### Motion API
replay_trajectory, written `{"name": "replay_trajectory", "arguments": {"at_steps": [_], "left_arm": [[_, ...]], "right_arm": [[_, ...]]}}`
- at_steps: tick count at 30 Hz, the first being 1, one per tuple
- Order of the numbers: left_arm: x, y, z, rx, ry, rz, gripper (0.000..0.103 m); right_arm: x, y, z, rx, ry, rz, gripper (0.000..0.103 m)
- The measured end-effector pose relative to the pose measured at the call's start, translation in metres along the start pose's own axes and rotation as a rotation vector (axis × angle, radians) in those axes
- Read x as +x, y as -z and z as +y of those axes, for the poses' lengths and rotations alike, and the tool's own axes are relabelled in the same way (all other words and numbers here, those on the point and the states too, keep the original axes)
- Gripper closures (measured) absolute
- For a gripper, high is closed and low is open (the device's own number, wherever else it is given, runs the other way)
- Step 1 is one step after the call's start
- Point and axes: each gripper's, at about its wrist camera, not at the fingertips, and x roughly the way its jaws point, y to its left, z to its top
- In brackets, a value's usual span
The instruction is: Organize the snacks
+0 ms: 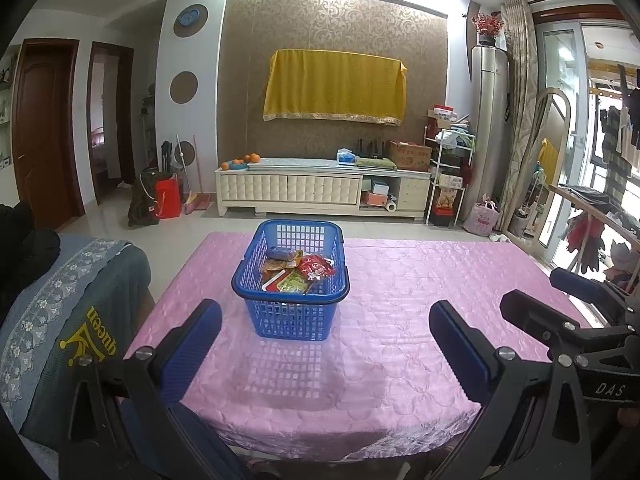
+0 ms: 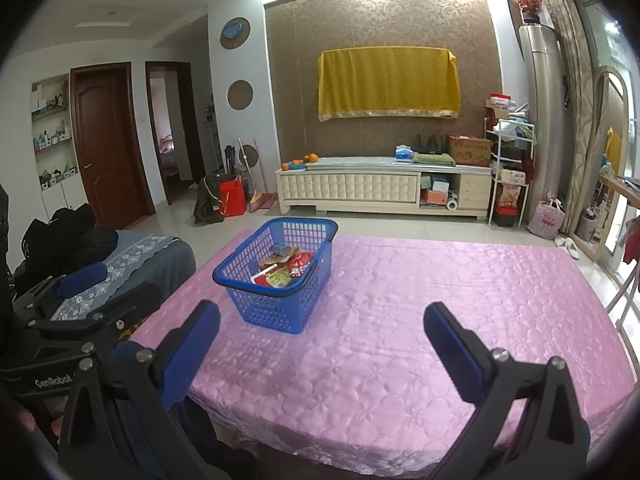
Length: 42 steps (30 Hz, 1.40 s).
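Snack packets (image 1: 298, 272) lay gathered in the blue basket (image 1: 256, 278) on the pink-covered table (image 1: 420, 300). Both the left hand-held gripper (image 1: 325, 354) and the right hand-held gripper (image 2: 320, 354) hung spread and empty; the job looked finished.

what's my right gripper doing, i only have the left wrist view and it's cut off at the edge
Observer: The right gripper is open and empty, hovering above the near edge of the pink quilted tablecloth.
Operator: anything on the cloth behind it, it blocks that corner for me
Observer: Nothing shows there; the only thing on the cloth is the blue plastic lattice basket of snack packets, left of the gripper's centre line.
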Motion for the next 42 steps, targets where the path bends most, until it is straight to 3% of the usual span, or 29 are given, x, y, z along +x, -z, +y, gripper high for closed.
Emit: {"name": "replay_trajectory", "arguments": {"at_steps": [42], "left_arm": [[-0.0013,0.0012,-0.0009,-0.004,0.015,0.02,0.0]], "right_arm": [[-0.0001,-0.0019,0.0033,0.011,-0.015,0.016,0.0]]}}
